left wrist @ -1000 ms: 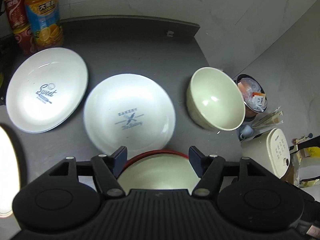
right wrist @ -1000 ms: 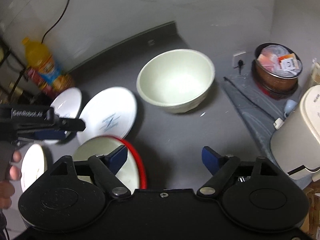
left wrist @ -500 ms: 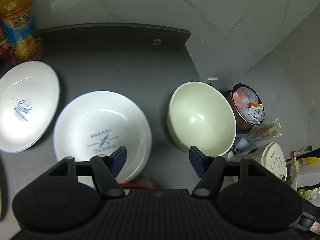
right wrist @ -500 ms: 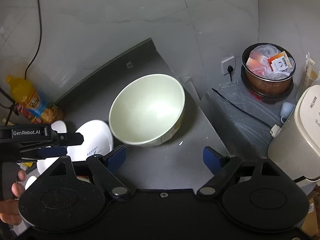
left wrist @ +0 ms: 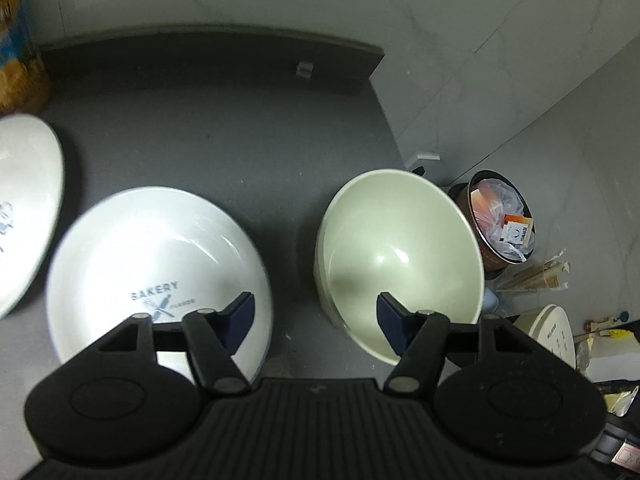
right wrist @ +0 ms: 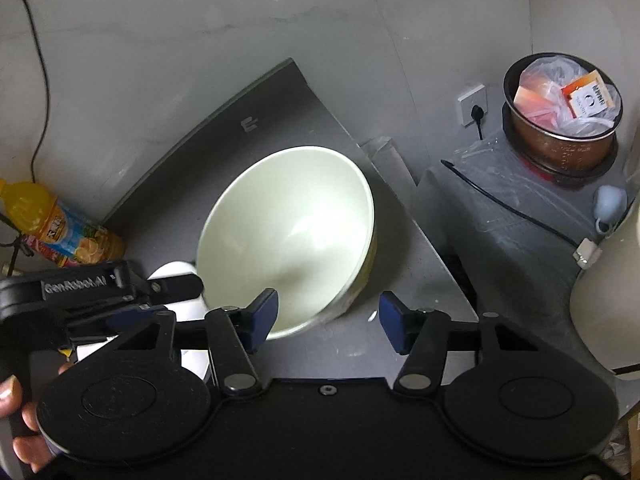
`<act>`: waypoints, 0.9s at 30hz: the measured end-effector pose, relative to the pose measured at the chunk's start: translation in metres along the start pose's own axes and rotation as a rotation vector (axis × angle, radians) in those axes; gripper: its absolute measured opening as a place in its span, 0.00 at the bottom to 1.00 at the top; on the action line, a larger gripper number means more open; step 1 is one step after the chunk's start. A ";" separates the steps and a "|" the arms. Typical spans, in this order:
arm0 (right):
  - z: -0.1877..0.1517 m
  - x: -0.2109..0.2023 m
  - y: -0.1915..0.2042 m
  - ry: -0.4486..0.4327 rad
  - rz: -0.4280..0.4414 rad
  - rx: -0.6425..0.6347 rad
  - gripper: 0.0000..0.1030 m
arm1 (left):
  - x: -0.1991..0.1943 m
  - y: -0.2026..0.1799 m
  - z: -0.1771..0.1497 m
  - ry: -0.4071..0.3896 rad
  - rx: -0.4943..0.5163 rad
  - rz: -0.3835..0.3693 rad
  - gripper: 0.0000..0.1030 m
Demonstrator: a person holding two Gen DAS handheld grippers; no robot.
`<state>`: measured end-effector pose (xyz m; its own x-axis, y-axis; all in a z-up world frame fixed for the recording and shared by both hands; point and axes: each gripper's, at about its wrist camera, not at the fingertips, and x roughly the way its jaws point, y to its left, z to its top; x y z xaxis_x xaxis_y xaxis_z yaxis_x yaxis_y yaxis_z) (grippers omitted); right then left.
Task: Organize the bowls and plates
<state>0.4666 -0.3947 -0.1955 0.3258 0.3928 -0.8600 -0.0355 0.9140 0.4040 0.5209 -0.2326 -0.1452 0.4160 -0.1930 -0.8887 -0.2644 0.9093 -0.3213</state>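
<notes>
Your left gripper (left wrist: 316,312): jaws spread wide, nothing between them. It hangs above the dark grey surface (left wrist: 208,128), over the gap between two dishes. At 10 o'clock from it lies the white "BAKERY" plate (left wrist: 156,264), flat, with the left fingertip overlapping its rim in view. At 2 o'clock sits the pale green bowl (left wrist: 400,256), upright, near the surface's right edge; the right fingertip overlaps its near rim. A second white plate (left wrist: 24,208) is cut off at 9 o'clock, apart from the first. An orange drink bottle (left wrist: 20,40) stands at 11 o'clock by the wall.

Your right gripper (right wrist: 328,316): jaws likewise wide apart and empty. The green bowl (right wrist: 288,248) is at 11 o'clock, its near rim just behind the left fingertip; contact cannot be told. Your left hand (right wrist: 20,420) with its gripper body shows at 9 o'clock. A lined waste bin (right wrist: 560,116) stands off the surface at 2 o'clock.
</notes>
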 end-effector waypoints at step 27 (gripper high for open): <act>0.000 0.006 0.008 -0.031 -0.017 0.026 0.24 | -0.001 -0.012 0.004 -0.007 0.032 0.000 0.12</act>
<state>0.4683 -0.3854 -0.1971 0.3552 0.3738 -0.8568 -0.0056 0.9174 0.3979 0.5273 -0.2420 -0.1390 0.4221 -0.1906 -0.8863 -0.2368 0.9205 -0.3107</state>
